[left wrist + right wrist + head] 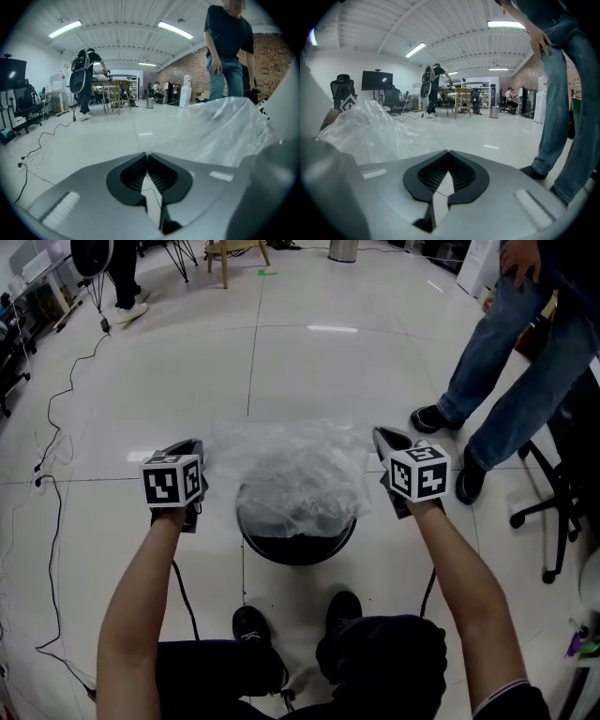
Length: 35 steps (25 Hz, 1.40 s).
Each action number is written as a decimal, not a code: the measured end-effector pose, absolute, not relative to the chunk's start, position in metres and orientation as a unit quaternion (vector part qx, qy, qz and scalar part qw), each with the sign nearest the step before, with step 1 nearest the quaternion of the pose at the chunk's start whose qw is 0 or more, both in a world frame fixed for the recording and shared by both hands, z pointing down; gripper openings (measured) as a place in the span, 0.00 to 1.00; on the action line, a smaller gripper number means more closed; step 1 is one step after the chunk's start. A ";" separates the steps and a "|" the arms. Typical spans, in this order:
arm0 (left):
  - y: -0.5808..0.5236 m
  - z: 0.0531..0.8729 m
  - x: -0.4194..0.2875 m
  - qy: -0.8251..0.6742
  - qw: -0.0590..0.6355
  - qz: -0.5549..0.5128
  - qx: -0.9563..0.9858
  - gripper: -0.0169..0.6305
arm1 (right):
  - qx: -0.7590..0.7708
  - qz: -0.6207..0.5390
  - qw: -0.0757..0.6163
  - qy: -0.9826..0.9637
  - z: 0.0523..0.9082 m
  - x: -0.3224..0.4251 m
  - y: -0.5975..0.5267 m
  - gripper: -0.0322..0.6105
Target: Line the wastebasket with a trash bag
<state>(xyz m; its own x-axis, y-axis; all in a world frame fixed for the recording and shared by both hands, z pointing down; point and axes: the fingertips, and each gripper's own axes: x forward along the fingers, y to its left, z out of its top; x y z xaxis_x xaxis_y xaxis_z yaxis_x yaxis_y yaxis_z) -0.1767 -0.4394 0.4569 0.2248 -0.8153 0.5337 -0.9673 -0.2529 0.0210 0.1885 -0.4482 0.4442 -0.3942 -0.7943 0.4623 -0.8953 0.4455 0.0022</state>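
Clear, crinkled trash bag sags over the black wastebasket at centre, edges pinched in the closed left claw and right claw.

No letters, numbers, brand names or labels legible in any view.

Only printed marks: black-and-white square code patterns on the left marker cube and the right marker cube. These are block patterns, not characters. One such pattern also shows small at the left edge of the right gripper view, too small to read.
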 end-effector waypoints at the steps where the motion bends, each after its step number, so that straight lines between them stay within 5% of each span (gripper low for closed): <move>1: -0.441 0.465 -0.177 -0.582 0.184 0.221 0.760 0.04 | 0.511 0.128 0.210 -0.824 0.451 0.190 -0.450 0.05; 31: -0.404 0.599 -0.164 -0.480 0.306 0.336 0.750 0.05 | 0.434 0.231 0.302 -0.817 0.579 0.180 -0.431 0.06; 35: -0.404 0.581 -0.156 -0.455 0.299 0.328 0.772 0.17 | 0.428 0.239 0.272 -0.828 0.563 0.183 -0.430 0.22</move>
